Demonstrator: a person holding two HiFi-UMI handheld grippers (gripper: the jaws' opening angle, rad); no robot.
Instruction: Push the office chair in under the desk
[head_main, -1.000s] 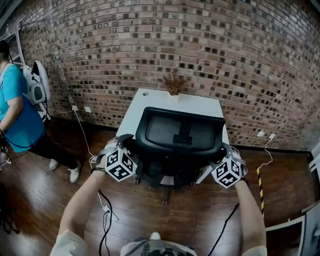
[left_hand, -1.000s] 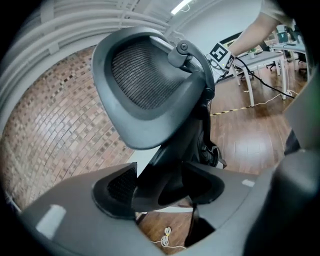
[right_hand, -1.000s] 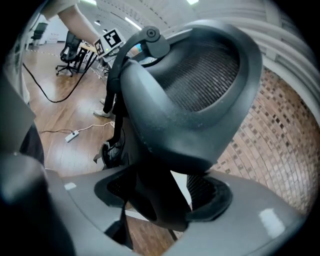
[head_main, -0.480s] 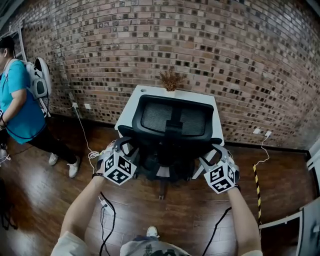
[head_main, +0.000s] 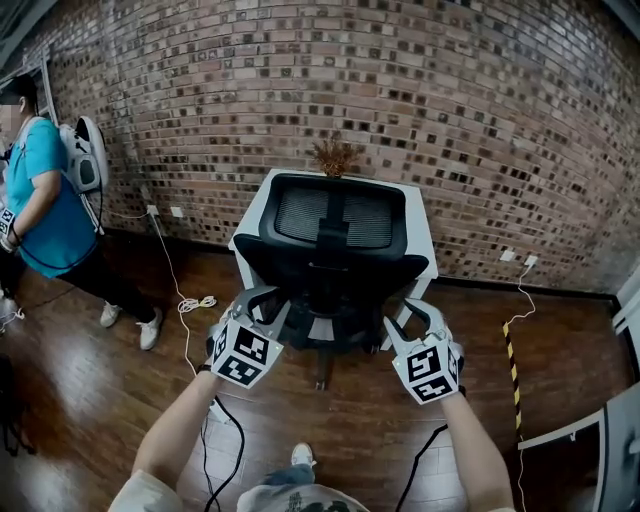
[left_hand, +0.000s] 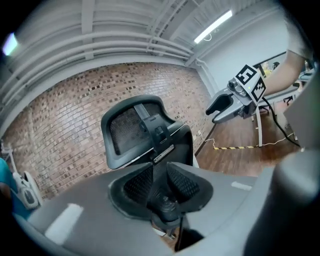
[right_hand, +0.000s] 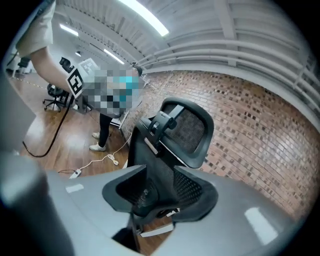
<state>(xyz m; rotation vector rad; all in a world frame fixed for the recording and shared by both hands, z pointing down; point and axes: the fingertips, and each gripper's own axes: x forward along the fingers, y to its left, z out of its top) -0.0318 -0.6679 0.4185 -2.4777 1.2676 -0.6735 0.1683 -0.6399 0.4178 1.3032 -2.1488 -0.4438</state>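
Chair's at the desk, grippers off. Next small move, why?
Likely just draw both back and stop: the office chair stands with its backrest at the front edge of the desk, and the left gripper and right gripper hang clear of it, jaws having just been closing on nothing.

no legible text, no labels, brands, numbers or signs anywhere

Office chair (head_main: 335, 225) is showing black mesh cloth in a matt plastic frame; desk (head_main: 421, 225) is looking smooth white; floor (head_main: 90, 390) is gleaming as glossy dark wood; wall (head_main: 450, 100) is presenting rough brick
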